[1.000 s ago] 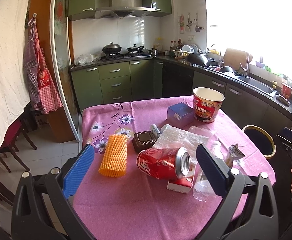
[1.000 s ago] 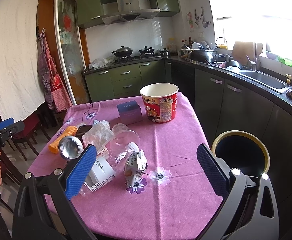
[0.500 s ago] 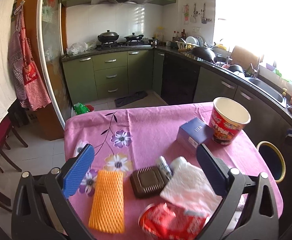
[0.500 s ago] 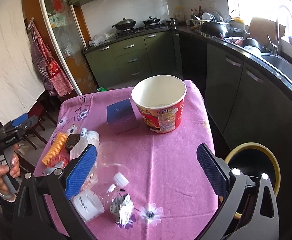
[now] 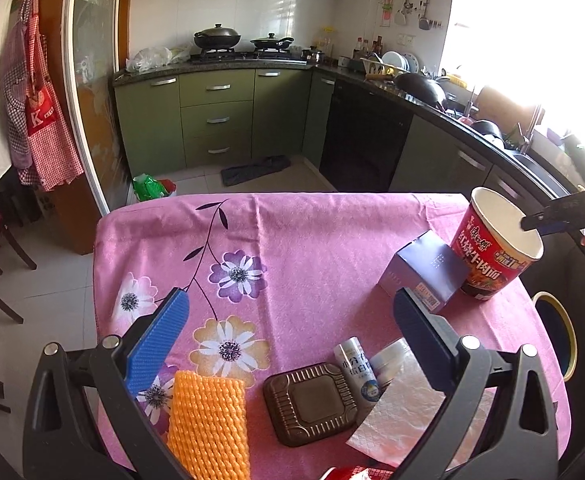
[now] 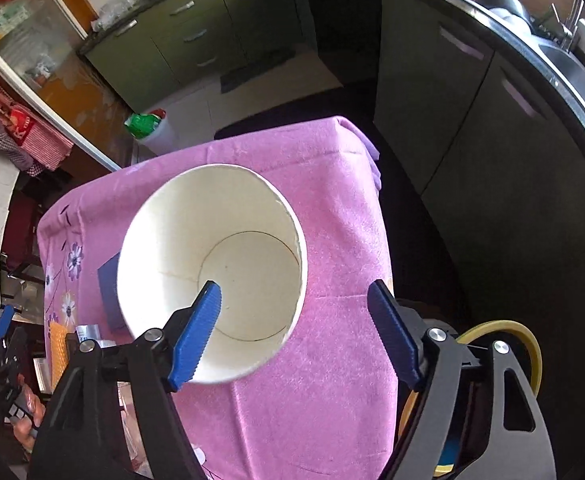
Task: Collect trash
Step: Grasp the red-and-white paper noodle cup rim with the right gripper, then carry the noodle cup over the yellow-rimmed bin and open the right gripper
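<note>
A red instant-noodle cup [image 6: 212, 240] stands empty and upright near the far right of the pink-clothed table [image 6: 332, 380]. My right gripper [image 6: 294, 288] points steeply down over it with its jaws closing. The left finger [image 6: 200, 328] is inside the cup and the right finger is outside; the pads do not press the wall. From the left wrist, the cup [image 5: 488, 256] has the right gripper's tip [image 5: 548, 220] at its rim. My left gripper [image 5: 288, 304] is open above an orange foam net [image 5: 208, 420], a brown tray [image 5: 312, 404], a small bottle [image 5: 356, 368] and a tissue [image 5: 404, 420].
A blue box [image 5: 424, 272] sits next to the cup. A red can [image 5: 352, 474] peeks in at the bottom edge. A yellow-rimmed trash bin [image 6: 528, 344] stands on the floor right of the table. Green kitchen cabinets [image 5: 216, 120] lie beyond, and chairs are on the left.
Both grippers moved forward over the table. The right one tipped down over the noodle cup and its jaws narrowed. The can slid to the bottom edge of the left wrist view.
</note>
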Demonstrator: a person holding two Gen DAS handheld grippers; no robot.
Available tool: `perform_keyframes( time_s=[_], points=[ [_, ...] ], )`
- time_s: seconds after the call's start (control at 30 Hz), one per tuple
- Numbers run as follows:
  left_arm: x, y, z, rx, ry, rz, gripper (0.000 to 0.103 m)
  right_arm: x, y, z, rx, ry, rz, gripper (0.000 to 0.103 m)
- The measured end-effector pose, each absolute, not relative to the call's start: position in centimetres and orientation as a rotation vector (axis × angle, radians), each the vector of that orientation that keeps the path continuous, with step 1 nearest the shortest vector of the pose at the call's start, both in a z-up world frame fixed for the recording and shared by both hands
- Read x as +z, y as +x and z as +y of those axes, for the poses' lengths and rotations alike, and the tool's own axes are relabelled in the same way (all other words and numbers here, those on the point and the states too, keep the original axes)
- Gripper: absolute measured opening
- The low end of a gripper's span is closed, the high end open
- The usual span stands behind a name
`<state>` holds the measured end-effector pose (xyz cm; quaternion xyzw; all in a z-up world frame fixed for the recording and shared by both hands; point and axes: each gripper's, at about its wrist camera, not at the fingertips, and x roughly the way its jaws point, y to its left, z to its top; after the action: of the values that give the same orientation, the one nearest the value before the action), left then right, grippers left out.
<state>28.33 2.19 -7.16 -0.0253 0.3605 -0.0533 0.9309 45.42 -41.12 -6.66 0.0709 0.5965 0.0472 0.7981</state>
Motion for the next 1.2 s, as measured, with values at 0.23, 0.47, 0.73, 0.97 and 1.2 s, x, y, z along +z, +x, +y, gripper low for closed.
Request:
perform_keyframes(
  time_s=[0.23,0.47,0.73,0.97,1.2],
  points=[
    [-7.2,28.1,2.0,-0.121,-0.047,0.736,0.097,-10.6,47.9,-40.2,0.072,0.131,1.393,0.028],
    [-7.1,27.8,1.7,-0.133,-0.041,0.731,0.097,-11.0,48.0,-40.7,0.067,0.119,1.406,0.004],
    [-6.9,27.6,1.8,-0.141,-0.047,0.72,0.097,-6.0,43.8,-44.5,0.071,0.191,1.327,0.004],
    [-6.6,27.1,1.3,-0.164,-0.043,0.707,0.097,-3.6,34.3,-57.1,-0.128,0.337,1.275,0.004],
    [-6.8,26.8,0.3,-0.177,-0.023,0.71,0.097,-12.4,28.7,-66.8,-0.335,0.467,1.365,0.005]
  ],
)
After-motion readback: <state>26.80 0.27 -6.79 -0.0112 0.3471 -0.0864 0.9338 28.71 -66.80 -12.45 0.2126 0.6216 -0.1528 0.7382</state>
